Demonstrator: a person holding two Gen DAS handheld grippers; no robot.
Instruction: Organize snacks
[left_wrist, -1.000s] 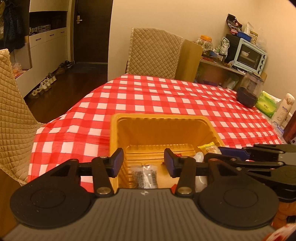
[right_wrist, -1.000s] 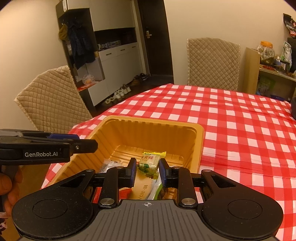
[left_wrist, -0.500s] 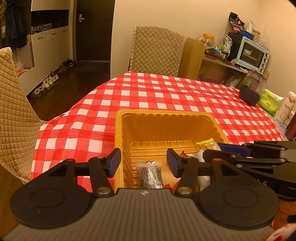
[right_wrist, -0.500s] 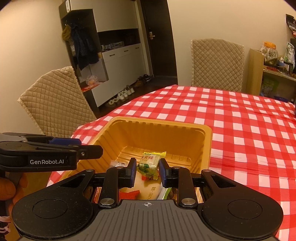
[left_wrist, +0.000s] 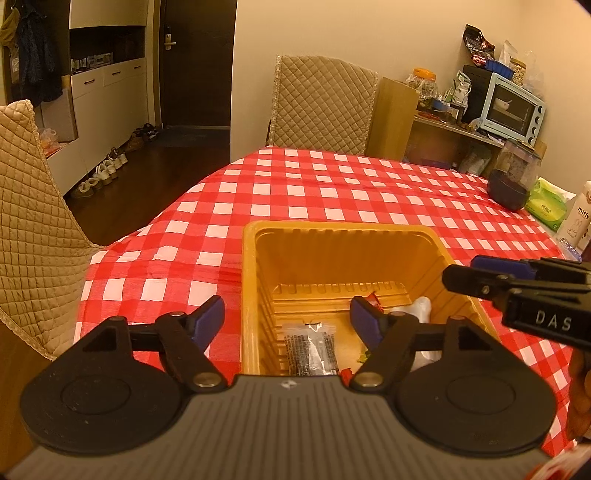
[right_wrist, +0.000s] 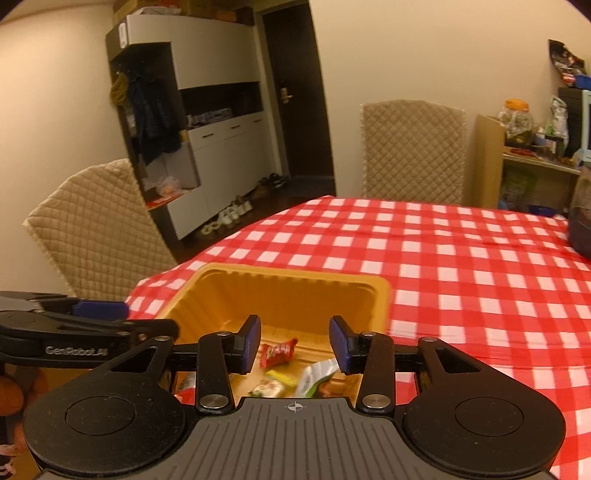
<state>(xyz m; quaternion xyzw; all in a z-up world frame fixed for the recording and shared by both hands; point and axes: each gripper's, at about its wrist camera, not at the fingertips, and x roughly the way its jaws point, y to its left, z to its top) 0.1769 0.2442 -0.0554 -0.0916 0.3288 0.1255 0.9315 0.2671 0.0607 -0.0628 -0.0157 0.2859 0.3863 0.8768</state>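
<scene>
An orange plastic tray stands on the red checked tablecloth and holds several snack packets. My left gripper is open and empty over the tray's near left side, above a clear packet of dark pieces. My right gripper is open and empty over the tray. Below it lie a red candy packet, a small yellow-green packet and a green and white packet. The right gripper also shows at the right of the left wrist view.
Quilted chairs stand at the table's left and far side. A dark bowl, a green tissue pack and a white bottle sit at the table's far right. A shelf with a toaster oven is behind.
My right gripper has opened and let go of the yellow-green packet, which now lies in the tray. Both grippers have pulled back and risen a little. The left gripper has opened wider.
</scene>
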